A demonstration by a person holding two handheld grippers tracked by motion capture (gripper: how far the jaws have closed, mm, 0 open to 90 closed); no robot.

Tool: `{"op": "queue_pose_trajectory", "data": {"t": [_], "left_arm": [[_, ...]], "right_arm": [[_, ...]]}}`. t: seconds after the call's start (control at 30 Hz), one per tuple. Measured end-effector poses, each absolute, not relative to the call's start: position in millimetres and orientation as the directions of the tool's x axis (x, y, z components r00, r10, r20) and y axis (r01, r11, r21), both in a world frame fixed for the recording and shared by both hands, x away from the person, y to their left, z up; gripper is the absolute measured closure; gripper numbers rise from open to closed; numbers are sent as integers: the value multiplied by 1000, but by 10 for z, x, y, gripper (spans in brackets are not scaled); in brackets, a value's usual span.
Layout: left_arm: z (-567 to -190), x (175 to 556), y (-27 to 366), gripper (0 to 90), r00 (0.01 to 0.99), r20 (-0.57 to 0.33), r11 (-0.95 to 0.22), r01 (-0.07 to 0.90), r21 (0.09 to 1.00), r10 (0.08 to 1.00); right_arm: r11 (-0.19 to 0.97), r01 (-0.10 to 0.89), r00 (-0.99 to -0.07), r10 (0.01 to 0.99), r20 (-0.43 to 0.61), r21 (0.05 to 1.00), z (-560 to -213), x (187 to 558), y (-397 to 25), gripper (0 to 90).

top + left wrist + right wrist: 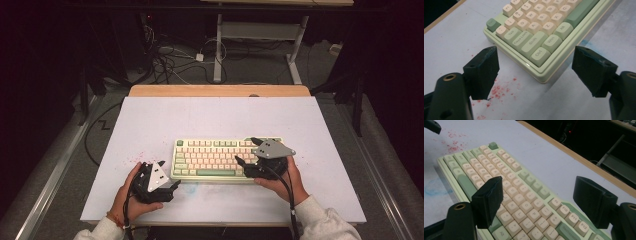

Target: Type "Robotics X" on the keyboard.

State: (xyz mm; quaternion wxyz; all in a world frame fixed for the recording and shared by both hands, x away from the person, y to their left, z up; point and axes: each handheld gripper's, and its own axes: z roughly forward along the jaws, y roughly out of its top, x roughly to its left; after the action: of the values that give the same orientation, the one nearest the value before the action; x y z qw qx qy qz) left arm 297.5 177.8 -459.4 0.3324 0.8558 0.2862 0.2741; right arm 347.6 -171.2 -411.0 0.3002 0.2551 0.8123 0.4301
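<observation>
keyboard [215, 159]: plastic, pale green case with a slight sheen; keycaps matt, smooth.
left gripper [536, 66]: jaws black, matt, edges rough.
right gripper [537, 202]: jaws same matt black; grey plate smooth.
table [150, 120]: white, matt top, red-speckled; wood edge at 12 o'clock.

surface: white table [150, 120] | on it: green-and-cream keyboard [210, 159] | red specks [499, 90]

Light falls from overhead on the white table [220, 115], which shows bright and even, while the floor and room around it sink into near black. The high view is soft and grainy. The keyboard [544, 32] casts a soft shadow on its near side; close jaws blur slightly.
</observation>
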Motion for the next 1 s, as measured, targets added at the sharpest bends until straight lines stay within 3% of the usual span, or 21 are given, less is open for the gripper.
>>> {"op": "queue_pose_trajectory", "data": {"t": [0.43, 0.63, 1.0], "left_arm": [[-4560, 2977, 1789, 276, 681, 278, -605, 302, 736, 678], [-4544, 2994, 1804, 364, 692, 243, -586, 313, 747, 680], [-4477, 3064, 1801, 710, 724, 212, -595, 324, 736, 656]], "right_arm": [[519, 157, -660, 688, -302, 840, -4138, 3332, -1962, 244], [528, 157, -654, 689, -313, 834, -4166, 3250, -2055, 244], [550, 159, -650, 684, -332, 820, -4229, 3112, -2165, 244]]}}
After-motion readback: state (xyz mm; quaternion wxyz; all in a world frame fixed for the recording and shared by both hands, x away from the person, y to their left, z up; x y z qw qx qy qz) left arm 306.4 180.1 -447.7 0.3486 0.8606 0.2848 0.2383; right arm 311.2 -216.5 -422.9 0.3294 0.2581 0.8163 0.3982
